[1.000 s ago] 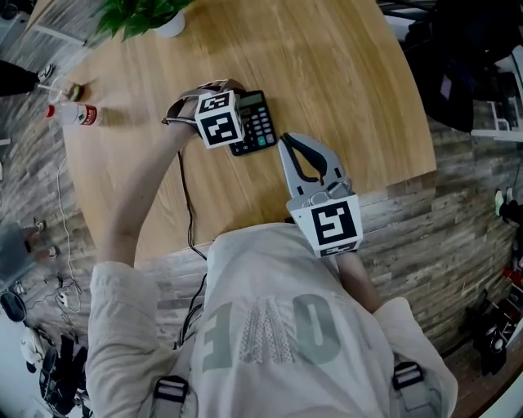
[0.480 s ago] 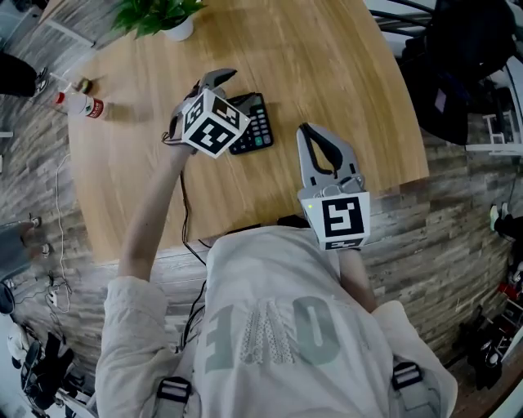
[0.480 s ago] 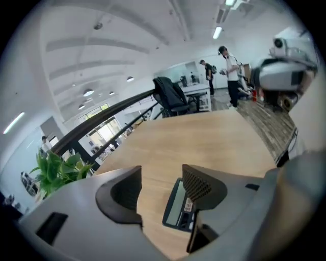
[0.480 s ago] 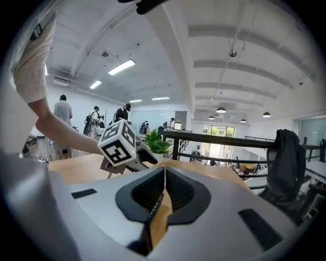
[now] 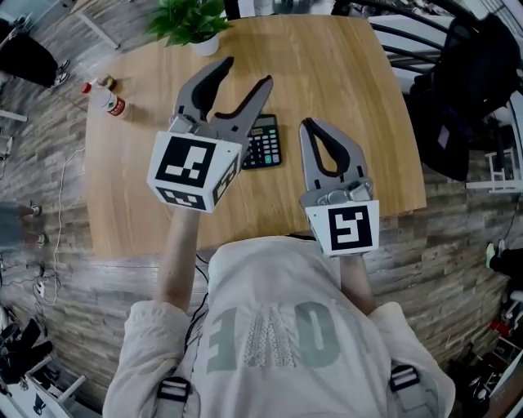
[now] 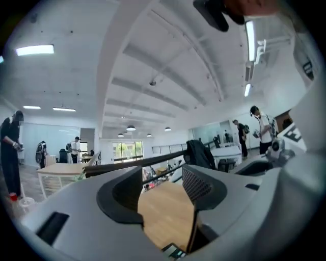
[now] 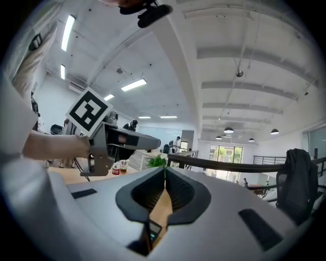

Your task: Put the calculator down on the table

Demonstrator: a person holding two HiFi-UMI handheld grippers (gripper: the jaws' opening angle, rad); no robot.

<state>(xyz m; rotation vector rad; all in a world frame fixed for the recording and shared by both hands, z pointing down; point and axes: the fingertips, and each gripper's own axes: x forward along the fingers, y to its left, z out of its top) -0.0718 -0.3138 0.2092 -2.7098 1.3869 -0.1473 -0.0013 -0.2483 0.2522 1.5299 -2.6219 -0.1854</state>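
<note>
The black calculator [image 5: 263,140] lies flat on the round wooden table [image 5: 343,73], keys up, and nothing touches it. My left gripper [image 5: 245,72] is raised well above the table, just left of the calculator, its jaws open and empty. In the left gripper view the left gripper [image 6: 163,176] shows bare tabletop through the gap, with a corner of the calculator [image 6: 173,251] at the bottom edge. My right gripper [image 5: 310,124] hovers to the right of the calculator, jaws shut on nothing. The right gripper view has the right gripper [image 7: 164,171] closed tip to tip, the calculator [image 7: 153,234] showing below.
A potted green plant [image 5: 192,20] stands at the table's far edge. A small bottle with a red label [image 5: 106,100] lies at the far left. Dark bags or chairs [image 5: 474,90] crowd the right side beyond the table. A cable [image 5: 186,204] runs off the near edge.
My left gripper has lifted away from the calculator, risen toward the camera and opened. The calculator stays on the table. The right gripper has barely moved.
</note>
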